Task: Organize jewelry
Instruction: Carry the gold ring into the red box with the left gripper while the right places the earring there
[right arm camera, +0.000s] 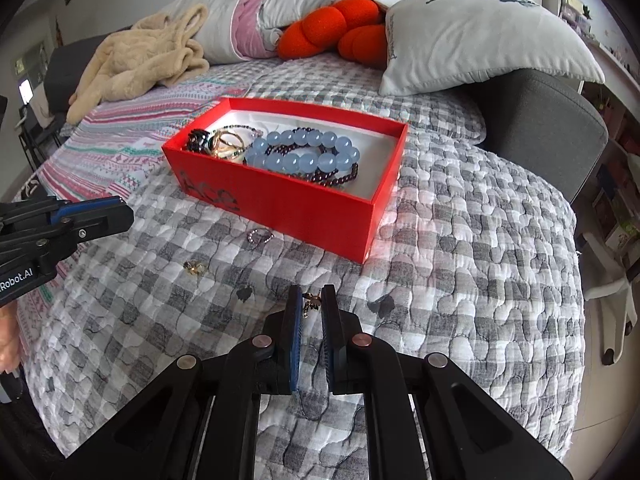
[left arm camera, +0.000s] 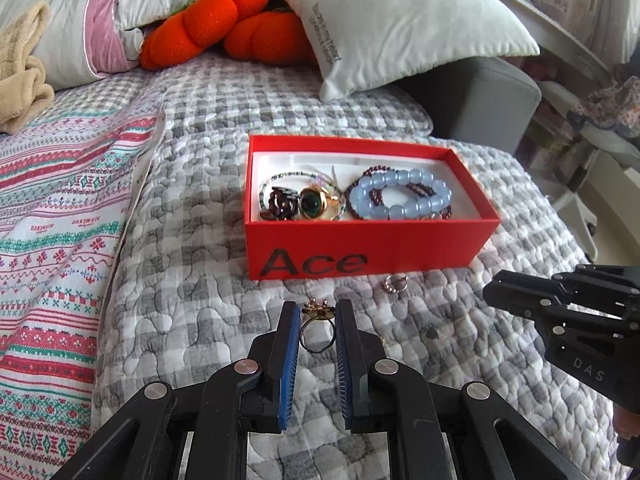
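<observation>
Grey-check quilt [left arm camera: 208, 184] over a bed, pillows and an orange plush behind. Red box [left arm camera: 360, 246] sits mid-quilt, already holding the blue bead bracelet [left arm camera: 404, 196], a dark bead strand and several rings.

Left gripper [left arm camera: 318, 326]: my fingers stand apart, bracketing the gold flower ring [left arm camera: 316, 328], which lies on the quilt just short of the box front. Pads close to the band on both sides but not yet pressing, as far as I can tell.

Right gripper [right arm camera: 311, 304]: fingers drawn near together, a small gold charm [right arm camera: 311, 303] with a thin cord pinched at the tips, held near the quilt in front of the box.

Small silver ring [left arm camera: 395, 283] lies loose by the box front, untouched.

Step in hand, by my reading: picking up the last loose pieces. Next: close left on the ring band squarely so it does not tip or sink into the soft quilt, lift, carry over the box wall, release inside
</observation>
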